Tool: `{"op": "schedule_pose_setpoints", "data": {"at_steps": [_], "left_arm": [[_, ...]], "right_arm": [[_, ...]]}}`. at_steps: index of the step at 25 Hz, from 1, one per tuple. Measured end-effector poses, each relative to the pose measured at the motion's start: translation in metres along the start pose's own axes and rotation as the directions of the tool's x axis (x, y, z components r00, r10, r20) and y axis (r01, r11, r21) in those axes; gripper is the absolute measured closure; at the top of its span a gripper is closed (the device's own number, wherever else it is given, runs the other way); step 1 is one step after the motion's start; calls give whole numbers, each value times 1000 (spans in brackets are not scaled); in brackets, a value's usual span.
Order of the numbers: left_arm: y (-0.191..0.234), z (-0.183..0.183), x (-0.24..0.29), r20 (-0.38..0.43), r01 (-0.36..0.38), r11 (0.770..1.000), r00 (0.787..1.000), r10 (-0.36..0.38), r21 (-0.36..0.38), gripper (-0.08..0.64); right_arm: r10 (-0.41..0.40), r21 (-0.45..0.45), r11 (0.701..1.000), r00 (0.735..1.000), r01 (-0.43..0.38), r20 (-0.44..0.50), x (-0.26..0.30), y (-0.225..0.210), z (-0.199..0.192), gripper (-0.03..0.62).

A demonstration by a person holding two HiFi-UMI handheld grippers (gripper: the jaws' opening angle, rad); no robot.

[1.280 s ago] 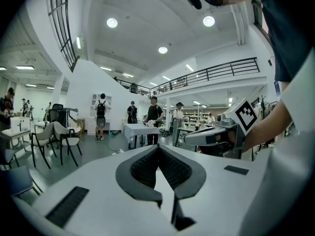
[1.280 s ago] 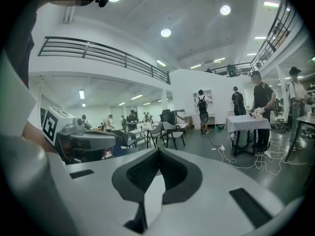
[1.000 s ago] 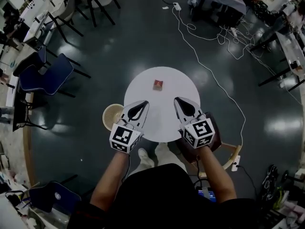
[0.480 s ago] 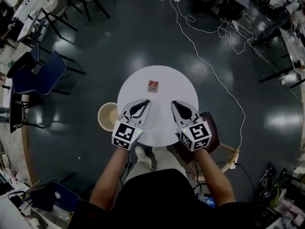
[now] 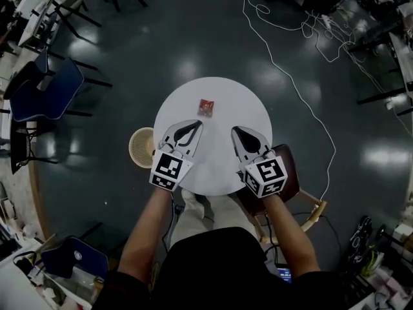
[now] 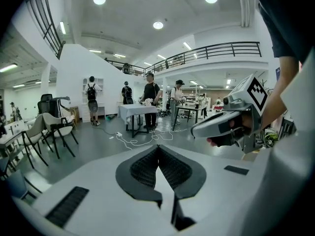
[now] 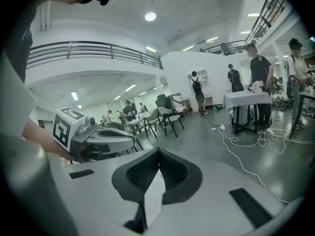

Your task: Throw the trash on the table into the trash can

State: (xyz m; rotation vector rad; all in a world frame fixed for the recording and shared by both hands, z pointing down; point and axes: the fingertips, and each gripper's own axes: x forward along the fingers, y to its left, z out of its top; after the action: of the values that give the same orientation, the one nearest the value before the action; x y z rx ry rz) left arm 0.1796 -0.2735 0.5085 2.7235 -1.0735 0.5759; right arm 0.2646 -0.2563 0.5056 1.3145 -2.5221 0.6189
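Left gripper [image 5: 191,127]: I read its jaws pressed together with nothing between them; it hangs over the near left part of the table [image 5: 235,105].
Right gripper [image 5: 238,132]: jaws likewise together and empty, over the near right part.
Trash [image 5: 206,107]: a red wrapper near the table's far edge, apart from both grippers.
Can [image 5: 141,147]: on the floor, just beside the table's left edge.

Dim head view, ceiling-light glare on glossy floor [image 5: 187,66], bright gripper views, heavy fisheye distortion, dark vignetted corners
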Motion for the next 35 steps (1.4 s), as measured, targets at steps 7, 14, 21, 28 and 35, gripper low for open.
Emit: {"op": "schedule_pose_setpoints", "data": {"at_steps": [7,14,21,28,35], "left_arm": [[5,-19,35,7,-1,1000,1000,1,-24,545],[12,-46,66,-57,-12,1000,998,11,-11,527],[20,-83,91,-143,9,1000,990,-6,19,380],[25,-113,121,-229,32,996,973,-13,82,294],[31,-151,147,-339,56,995,941,-25,83,219]], "right_arm": [[-7,25,1000,1000,7,-16,15,-22,-19,575],[-13,55,998,999,15,-40,23,-39,-41,575],[-12,90,996,998,17,-56,37,-47,-62,575],[-16,115,993,997,24,-70,45,-60,-74,575],[-19,135,990,996,31,-89,49,-68,-93,575]]}}
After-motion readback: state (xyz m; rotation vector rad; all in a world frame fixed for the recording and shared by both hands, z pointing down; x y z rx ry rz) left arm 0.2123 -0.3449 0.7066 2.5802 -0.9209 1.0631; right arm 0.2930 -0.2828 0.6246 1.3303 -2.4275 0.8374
